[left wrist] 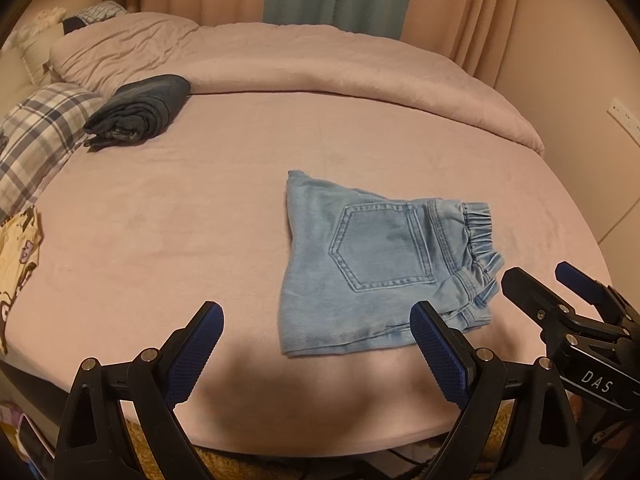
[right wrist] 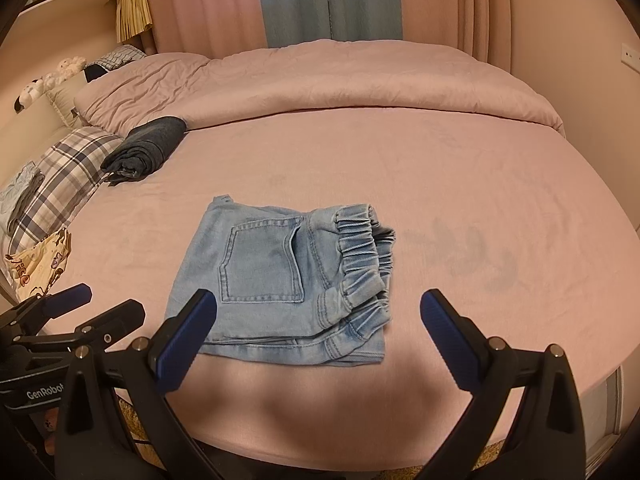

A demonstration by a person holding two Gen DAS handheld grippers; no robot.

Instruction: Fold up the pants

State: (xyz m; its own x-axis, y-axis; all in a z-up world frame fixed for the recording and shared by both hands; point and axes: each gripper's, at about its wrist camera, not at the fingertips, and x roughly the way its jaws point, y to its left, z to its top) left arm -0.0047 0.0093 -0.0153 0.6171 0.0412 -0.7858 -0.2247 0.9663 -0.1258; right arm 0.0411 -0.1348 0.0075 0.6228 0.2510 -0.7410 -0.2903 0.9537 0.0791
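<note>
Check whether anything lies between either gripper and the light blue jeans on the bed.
Nothing visible does. The folded light blue jeans lie alone on bare pink sheet, just ahead of the open right gripper and left gripper. The dark folded pants sit far off by the pillow.

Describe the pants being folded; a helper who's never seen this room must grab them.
On the pink bed, look near the front edge, just ahead of both open grippers. The light blue jeans lie folded, back pocket up; the dark folded garment sits far back by the plaid pillow.
</note>
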